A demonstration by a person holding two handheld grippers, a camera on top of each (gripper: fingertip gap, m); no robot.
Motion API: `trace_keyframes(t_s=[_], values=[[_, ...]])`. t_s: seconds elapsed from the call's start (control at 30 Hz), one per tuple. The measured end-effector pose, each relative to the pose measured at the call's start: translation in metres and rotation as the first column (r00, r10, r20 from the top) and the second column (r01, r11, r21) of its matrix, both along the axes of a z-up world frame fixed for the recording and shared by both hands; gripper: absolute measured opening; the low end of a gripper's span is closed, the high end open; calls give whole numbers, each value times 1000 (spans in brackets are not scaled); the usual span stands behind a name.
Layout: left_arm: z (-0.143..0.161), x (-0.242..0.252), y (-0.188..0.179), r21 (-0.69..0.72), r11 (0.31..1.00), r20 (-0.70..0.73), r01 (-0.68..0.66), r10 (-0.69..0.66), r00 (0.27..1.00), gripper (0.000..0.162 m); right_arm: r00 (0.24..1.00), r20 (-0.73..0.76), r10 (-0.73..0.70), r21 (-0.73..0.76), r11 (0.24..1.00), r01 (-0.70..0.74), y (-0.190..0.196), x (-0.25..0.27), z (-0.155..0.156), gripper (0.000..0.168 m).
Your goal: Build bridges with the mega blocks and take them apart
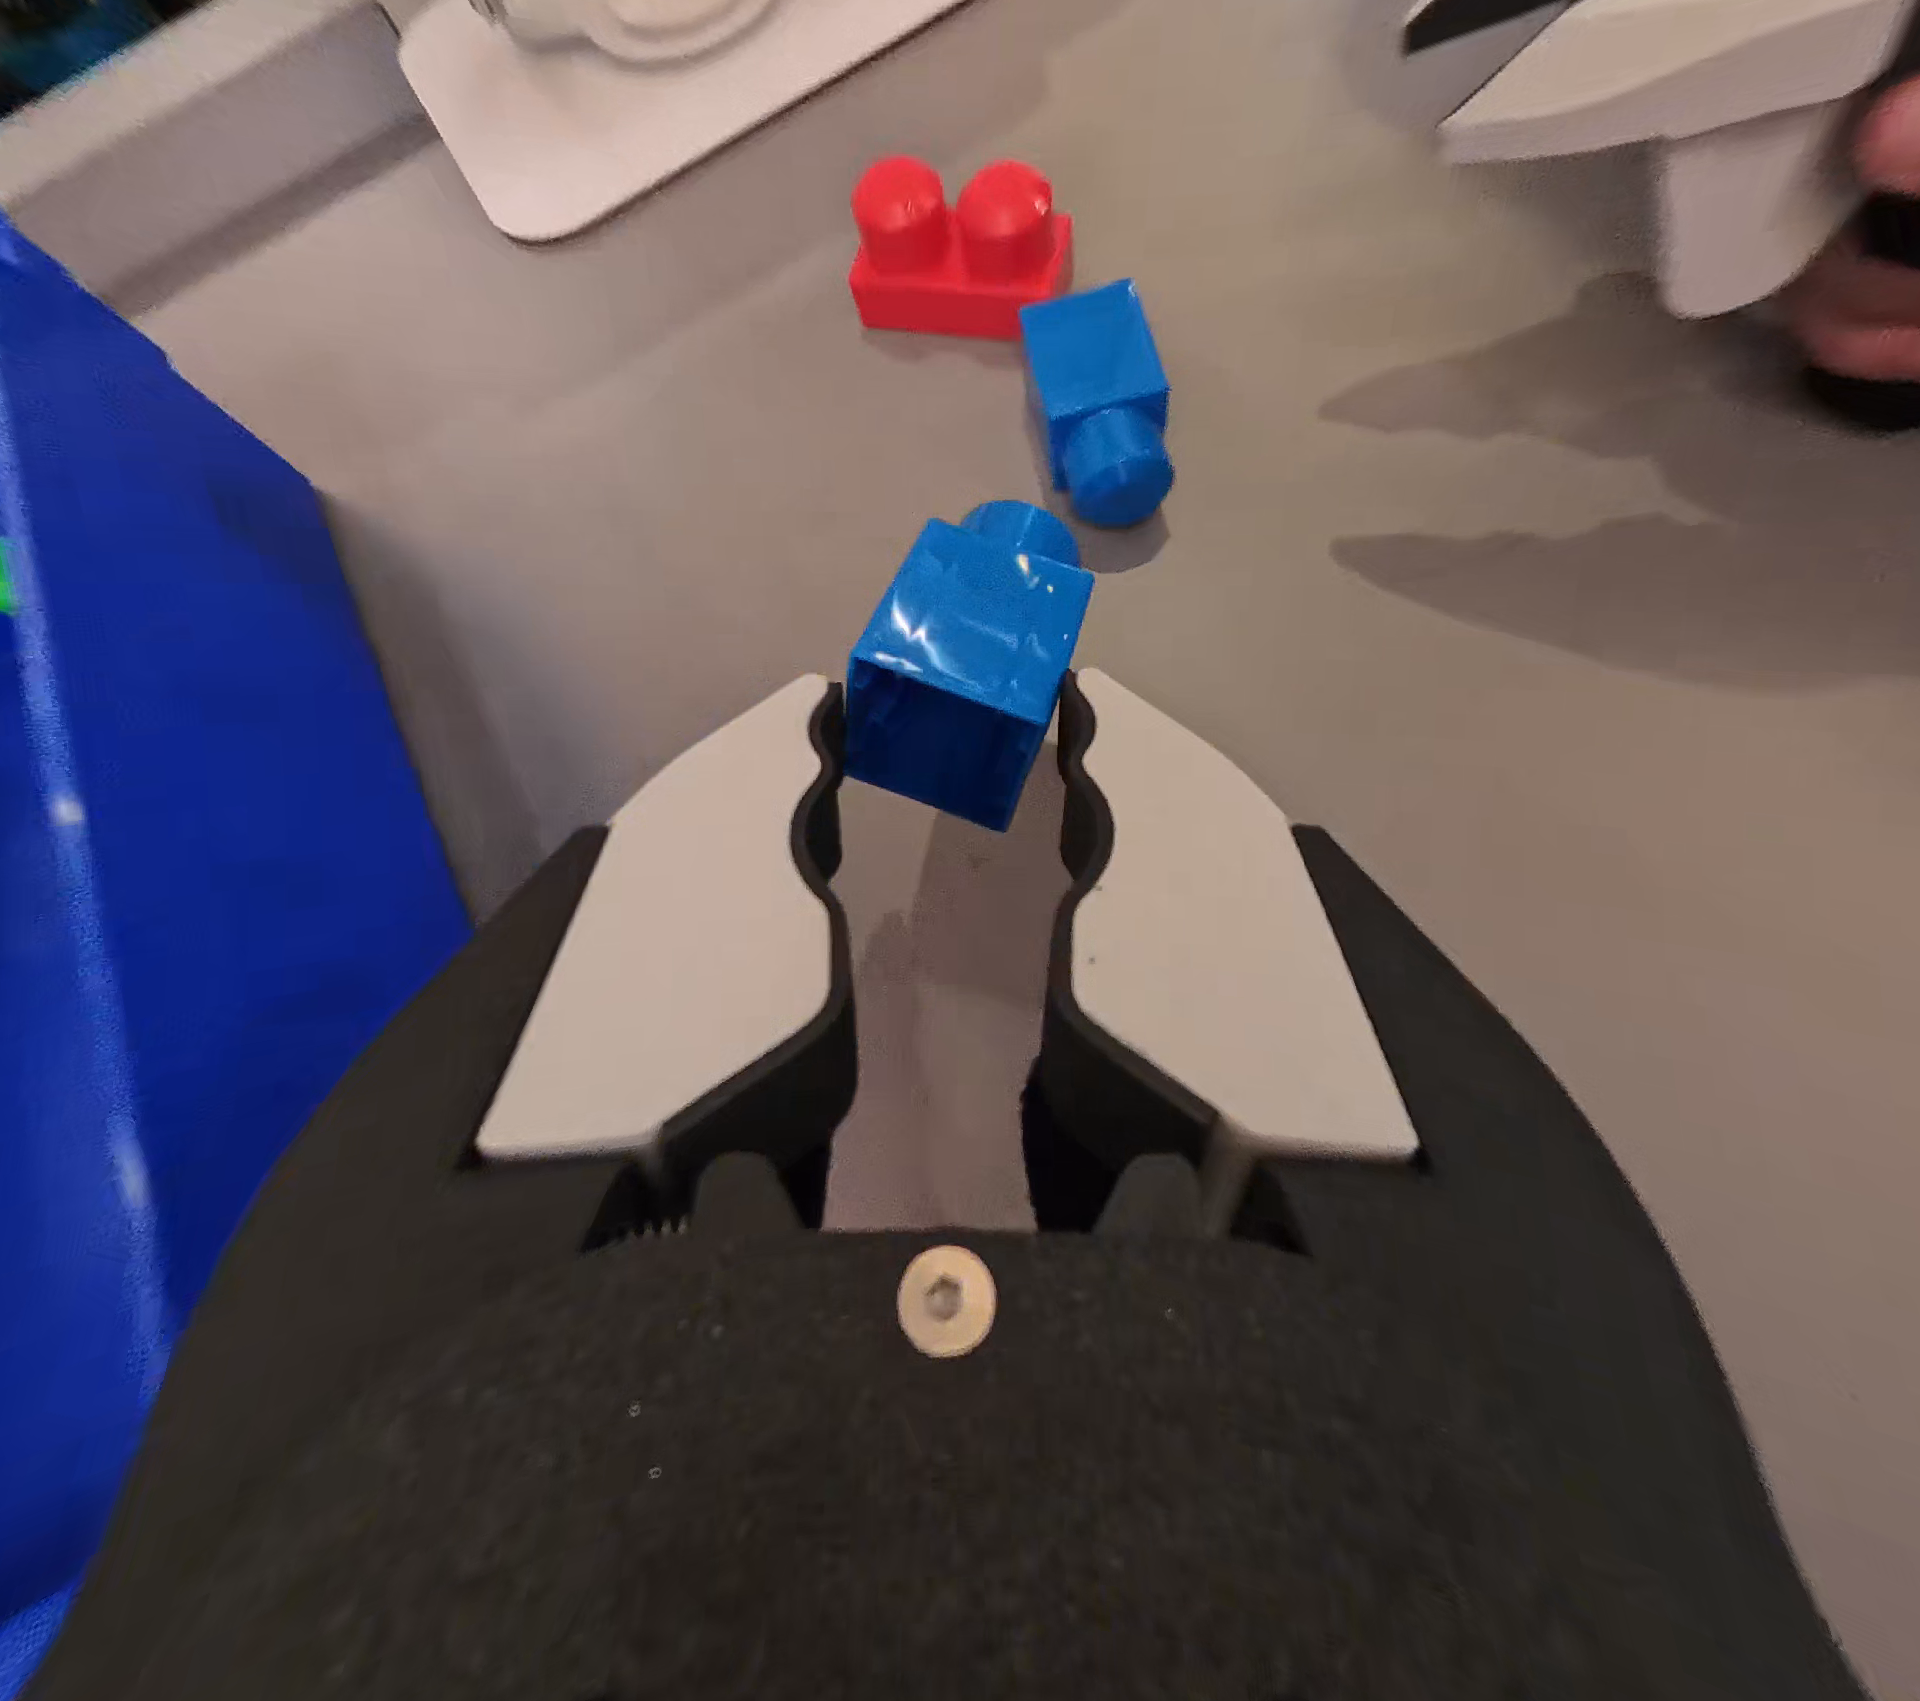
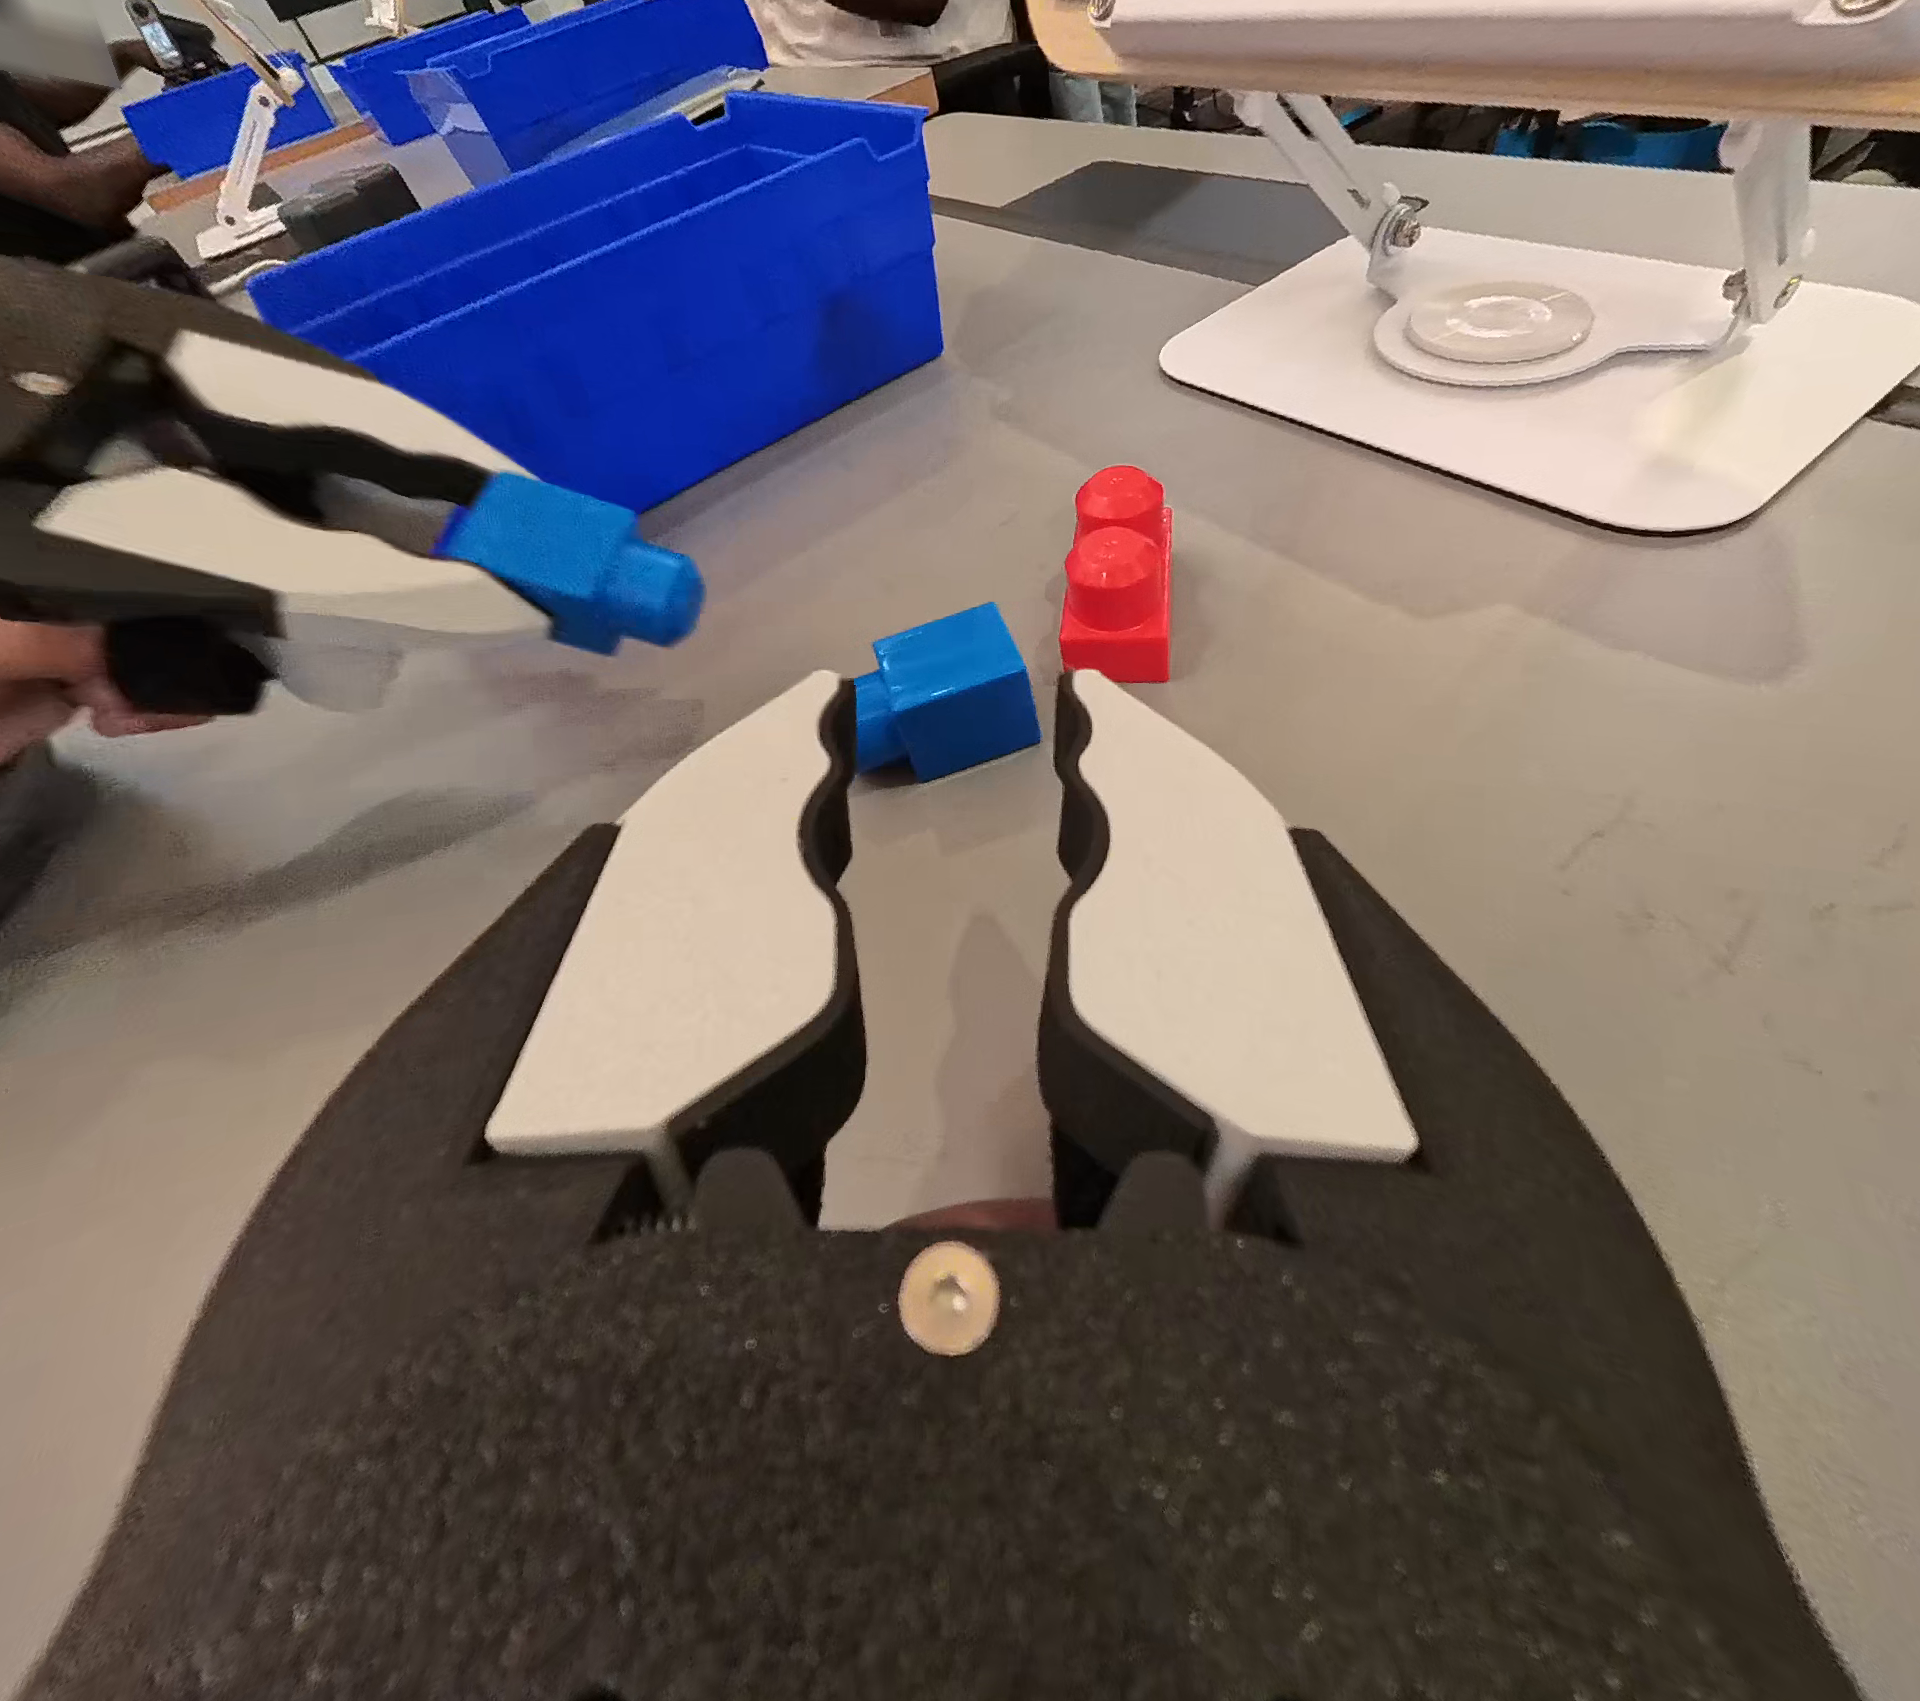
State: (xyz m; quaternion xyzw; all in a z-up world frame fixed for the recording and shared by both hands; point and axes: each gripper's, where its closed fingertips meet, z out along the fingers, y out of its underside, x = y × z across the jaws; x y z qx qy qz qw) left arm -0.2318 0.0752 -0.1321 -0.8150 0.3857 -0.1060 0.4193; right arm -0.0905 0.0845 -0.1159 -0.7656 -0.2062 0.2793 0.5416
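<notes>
My left gripper (image 1: pixel 951 716) pinches a blue one-stud block (image 1: pixel 966 675), stud forward, off the worktop. Right gripper (image 2: pixel 951 716), jaws apart and empty, nearer the tipped blue block (image 2: pixel 951 701), stud pointing left, beside the red two-stud block (image 2: pixel 1120 586).

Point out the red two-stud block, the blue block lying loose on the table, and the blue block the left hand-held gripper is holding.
red two-stud block (image 2: pixel 1115 633): right wrist view, near end face.
loose blue one-stud block (image 2: pixel 966 701): right wrist view, square body.
held blue one-stud block (image 1: pixel 971 649): left wrist view, upper face of its body.
</notes>
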Motion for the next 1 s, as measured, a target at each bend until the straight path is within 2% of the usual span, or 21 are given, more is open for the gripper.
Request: trace_keyframes(t_s=[0.13, 0.3, 0.5, 0.57, 0.7, 0.9, 1.0], values=[[-25, 3, 20, -89, 995, 25, -43, 46, 999, 39, 1000, -2, 0, 5, 1000, 0, -1, 0, 1, 36], [-39, 0, 28, -103, 992, 3, -72, 73, 997, 39, 1000, -3, 5, 8, 1000, -5, -3, 0, 3, 36], [-47, -7, 30, -68, 994, -36, -90, 88, 995, 40, 1000, -3, 4, 3, 1000, -4, -1, 0, 2, 36], [-46, -9, 28, -63, 994, -38, -90, 88, 995, 49, 1000, -4, 3, 0, 1000, -3, -1, 0, 2, 36], [-40, -14, 21, -61, 995, -46, -85, 82, 996, 55, 1000, -4, 1, -2, 1000, -1, 0, 1, 1, 36], [-13, 28, -1, -104, 991, -49, 81, -87, 995, 71, 1000, -2, -21, 6, 1000, 21, 2, 5, 3, 36], [-28, 57, 4, -145, 984, -139, 100, -120, 983, 70, 999, -4, -43, 6, 999, 44, 3, 9, 3, 35]])
